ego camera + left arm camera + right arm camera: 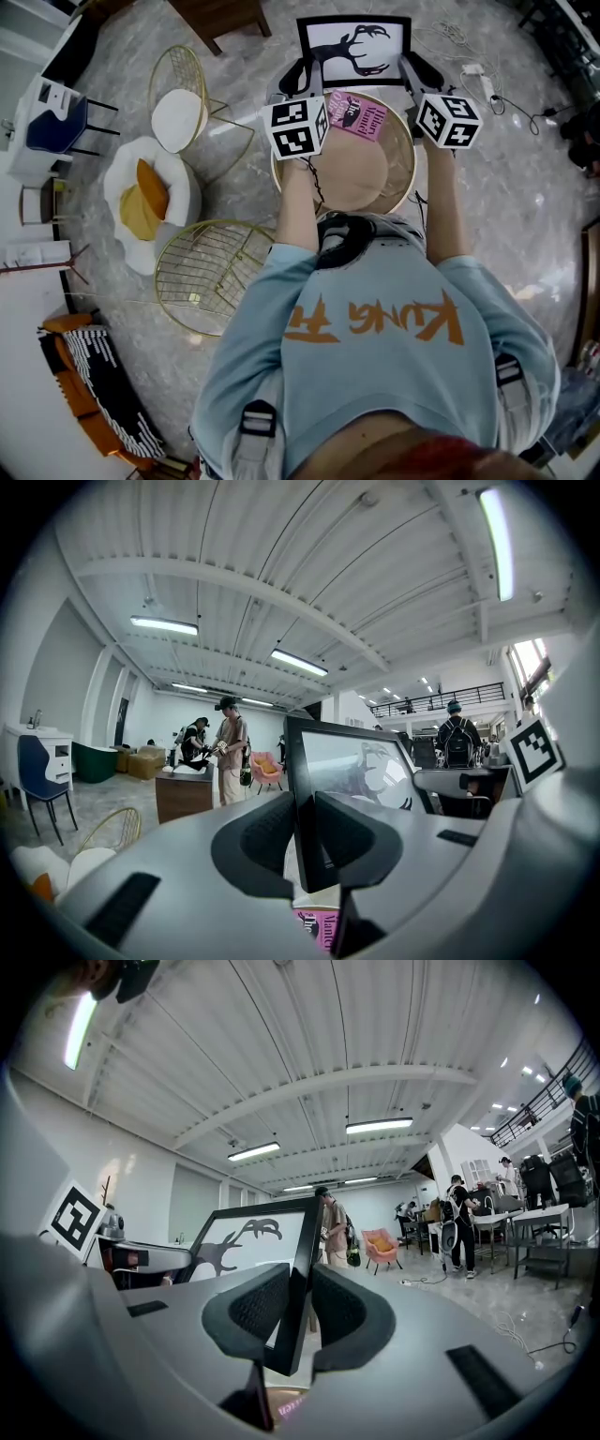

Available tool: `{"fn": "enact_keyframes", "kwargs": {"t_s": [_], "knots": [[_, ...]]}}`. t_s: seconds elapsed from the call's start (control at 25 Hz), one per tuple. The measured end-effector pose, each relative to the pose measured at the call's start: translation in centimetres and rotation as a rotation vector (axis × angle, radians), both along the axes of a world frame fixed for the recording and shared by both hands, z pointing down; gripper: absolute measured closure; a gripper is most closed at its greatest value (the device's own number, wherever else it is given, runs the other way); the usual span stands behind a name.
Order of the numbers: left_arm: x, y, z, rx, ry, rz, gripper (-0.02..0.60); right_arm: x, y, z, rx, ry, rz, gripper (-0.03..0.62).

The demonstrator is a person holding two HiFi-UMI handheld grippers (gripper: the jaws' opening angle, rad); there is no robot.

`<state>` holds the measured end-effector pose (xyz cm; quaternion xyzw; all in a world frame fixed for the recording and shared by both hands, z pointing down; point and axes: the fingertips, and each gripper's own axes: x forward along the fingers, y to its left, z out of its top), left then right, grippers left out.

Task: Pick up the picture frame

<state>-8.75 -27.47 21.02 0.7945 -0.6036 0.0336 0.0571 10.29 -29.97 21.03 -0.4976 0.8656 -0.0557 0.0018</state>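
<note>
The black picture frame, with a dark antler-like drawing on white, hangs upright in the air beyond a round beige table. My left gripper is shut on its left edge and my right gripper is shut on its right edge. In the left gripper view the frame's border sits pinched between the dark pads of the left gripper. The right gripper view shows the frame clamped the same way by the right gripper. A pink magazine lies on the table below.
Two gold wire chairs and a white seat with an orange cushion stand to the left. Cables trail over the marble floor at the right. Several people stand far off in the hall.
</note>
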Motion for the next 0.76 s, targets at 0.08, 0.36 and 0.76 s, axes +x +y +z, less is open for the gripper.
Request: {"fn": "enact_keyframes", "kwargs": {"t_s": [0.08, 0.36, 0.76], "knots": [[-0.1, 0.0, 0.0, 0.0, 0.0, 0.002, 0.499, -0.1, -0.1, 0.0, 0.001, 0.004, 0.002, 0.52], [0.0, -0.3, -0.1, 0.001, 0.008, 0.001, 0.499, 0.0, -0.5, -0.3, 0.009, 0.013, 0.008, 0.52], [-1.0, -0.6, 0.0, -0.002, 0.014, 0.001, 0.499, -1.0, -0.8, -0.5, 0.015, 0.025, 0.005, 0.52]]}}
